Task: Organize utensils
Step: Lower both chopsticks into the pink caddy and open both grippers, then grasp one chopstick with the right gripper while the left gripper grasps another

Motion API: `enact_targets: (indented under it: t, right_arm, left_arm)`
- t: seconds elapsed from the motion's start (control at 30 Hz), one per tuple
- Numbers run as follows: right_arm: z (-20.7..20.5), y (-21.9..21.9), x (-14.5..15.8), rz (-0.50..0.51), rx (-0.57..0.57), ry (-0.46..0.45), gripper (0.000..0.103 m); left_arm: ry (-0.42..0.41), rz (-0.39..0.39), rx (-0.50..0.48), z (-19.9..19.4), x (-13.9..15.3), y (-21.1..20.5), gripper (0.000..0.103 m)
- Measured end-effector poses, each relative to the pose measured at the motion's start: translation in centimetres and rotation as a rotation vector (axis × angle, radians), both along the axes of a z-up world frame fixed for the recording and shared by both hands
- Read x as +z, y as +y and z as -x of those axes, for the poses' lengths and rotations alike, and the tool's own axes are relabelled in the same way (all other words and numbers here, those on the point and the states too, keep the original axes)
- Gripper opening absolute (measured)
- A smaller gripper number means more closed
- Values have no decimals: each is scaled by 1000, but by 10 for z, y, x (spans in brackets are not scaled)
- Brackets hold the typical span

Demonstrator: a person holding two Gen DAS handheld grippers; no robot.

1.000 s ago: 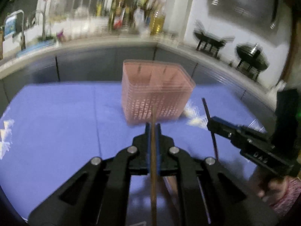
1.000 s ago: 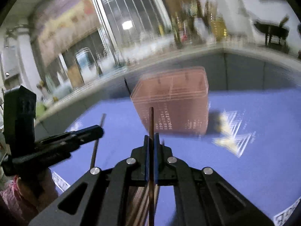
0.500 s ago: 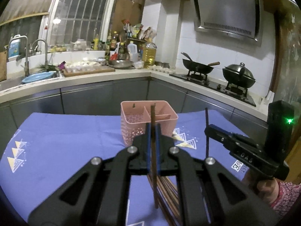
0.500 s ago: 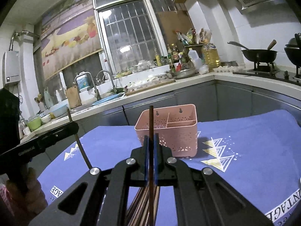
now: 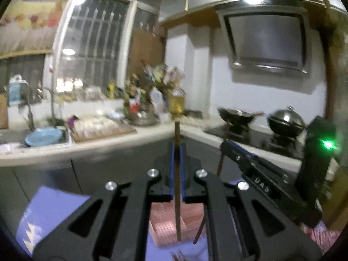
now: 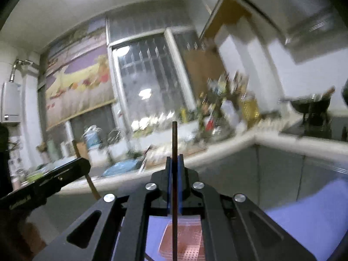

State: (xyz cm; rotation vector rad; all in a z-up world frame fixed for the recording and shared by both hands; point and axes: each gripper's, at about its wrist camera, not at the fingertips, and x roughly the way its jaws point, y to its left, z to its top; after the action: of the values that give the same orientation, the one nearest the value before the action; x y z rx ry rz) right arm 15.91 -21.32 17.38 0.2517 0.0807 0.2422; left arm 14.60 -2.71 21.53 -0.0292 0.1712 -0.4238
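- Left hand-held gripper [image 5: 177, 150]: pinching a brown chopstick [image 5: 178, 195], upright.
- Right hand-held gripper [image 6: 174, 163]: clamped on a dark chopstick [image 6: 174, 143].
- Pink basket [image 5: 165, 224]: below both, beneath chopstick tips.

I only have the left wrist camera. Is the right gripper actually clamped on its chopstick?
Observer: Yes. The right wrist view shows the right gripper shut on a dark chopstick, which stands upright in that view.
Operator: What lies beneath it?
Observer: The pink basket shows below those jaws, on the blue cloth.
Operator: Anything on the far left wall?
Observer: A white water heater hangs there.
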Motion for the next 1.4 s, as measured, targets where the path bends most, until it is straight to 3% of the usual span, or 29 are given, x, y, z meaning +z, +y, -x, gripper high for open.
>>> enact_targets:
  t: [0.17, 0.3, 0.47, 0.5, 0.57, 0.63, 0.7, 0.77, 0.9, 1.0, 1.07, 1.1, 1.2, 1.27, 1.33, 1.4]
  right_arm:
    - [-47, 8, -7, 32, -89, -55, 5]
    - [-83, 12, -45, 48, -64, 42, 5]
    - [-98, 18, -89, 62, -7, 178, 5]
    - [-98, 22, -97, 67, 7, 202, 6]
    - [-97, 21, -105, 59, 6, 243, 9]
    - [-94, 20, -105, 32, 21, 271, 17]
    - [-83, 18, -98, 15, 29, 259, 45]
    - [-62, 17, -86, 14, 2, 193, 59]
    - [-17, 16, -63, 25, -3, 101, 62]
    - [30, 9, -59, -3, 1, 61, 69]
    - [66, 7, -70, -23, 26, 48, 96]
    - [82, 6, -75, -27, 30, 45, 101]
    - [126, 4, -104, -21, 59, 86, 101]
    - [143, 3, -128, 4, 53, 204, 101]
    - [155, 2, -155, 21, 32, 324, 98]
    - [161, 4, -178, 44, 41, 425, 73]
  left_arm:
    - [10, -38, 72, -46, -13, -16, 4]
    - [103, -69, 69, -79, -47, -23, 4]
    - [234, -97, 57, -104, -88, -28, 4]
    - [272, -104, 58, -109, -96, -30, 6]
    - [331, -96, 84, -113, -105, -26, 23]
    - [330, -70, 109, -107, -104, -20, 38]
    - [291, -38, 119, -94, -95, -12, 40]
    - [249, -13, 128, -78, -82, -3, 43]
    - [174, 57, 131, -28, -61, 18, 45]
    - [169, 84, 113, 13, -69, 34, 53]
    - [195, 84, 95, 34, -85, 41, 55]
    - [227, 69, 78, 44, -99, 44, 55]
    - [366, -7, 25, 62, -146, 42, 55]
    - [475, -39, -2, 72, -183, 40, 54]
    - [556, -47, -31, 80, -207, 40, 42]
    - [626, -61, -52, 88, -231, 35, 38]
